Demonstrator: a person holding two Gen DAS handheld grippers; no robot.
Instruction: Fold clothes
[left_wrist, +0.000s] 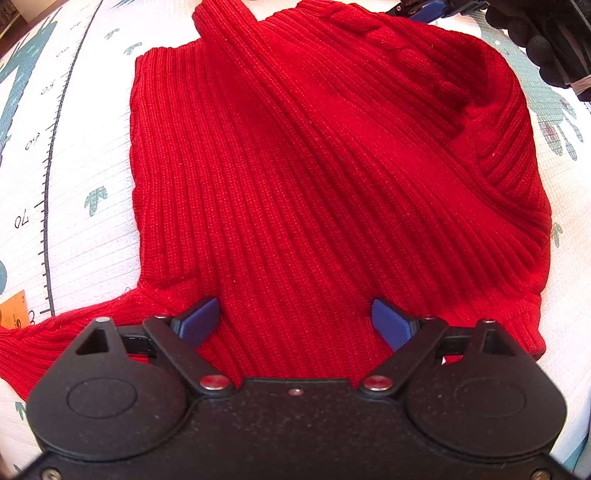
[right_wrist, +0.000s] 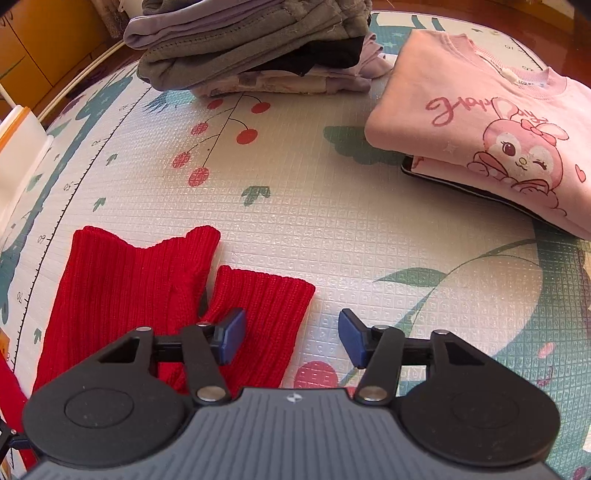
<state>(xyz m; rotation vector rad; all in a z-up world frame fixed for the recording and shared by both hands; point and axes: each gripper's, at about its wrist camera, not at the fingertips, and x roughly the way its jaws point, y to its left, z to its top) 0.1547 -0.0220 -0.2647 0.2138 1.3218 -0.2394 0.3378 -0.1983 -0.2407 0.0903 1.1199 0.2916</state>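
Note:
A red ribbed knit sweater (left_wrist: 314, 177) lies spread on the patterned play mat (left_wrist: 85, 158), a sleeve folded diagonally across its body. My left gripper (left_wrist: 293, 319) hovers open over the sweater's near edge, blue pads wide apart, nothing between them. In the right wrist view two red sleeve cuffs (right_wrist: 144, 280) lie side by side on the mat (right_wrist: 332, 206). My right gripper (right_wrist: 291, 334) is open just above them, its left pad over the right cuff (right_wrist: 273, 310), its right pad over bare mat. The other gripper (left_wrist: 439, 7) shows at the top right of the left wrist view.
A folded pink sweatshirt with a rabbit print (right_wrist: 491, 125) lies at the right on something dark. A stack of folded grey and lilac clothes (right_wrist: 255, 44) sits at the far edge. A white box (right_wrist: 18, 147) stands at the left. A gloved hand (left_wrist: 543, 40) is at top right.

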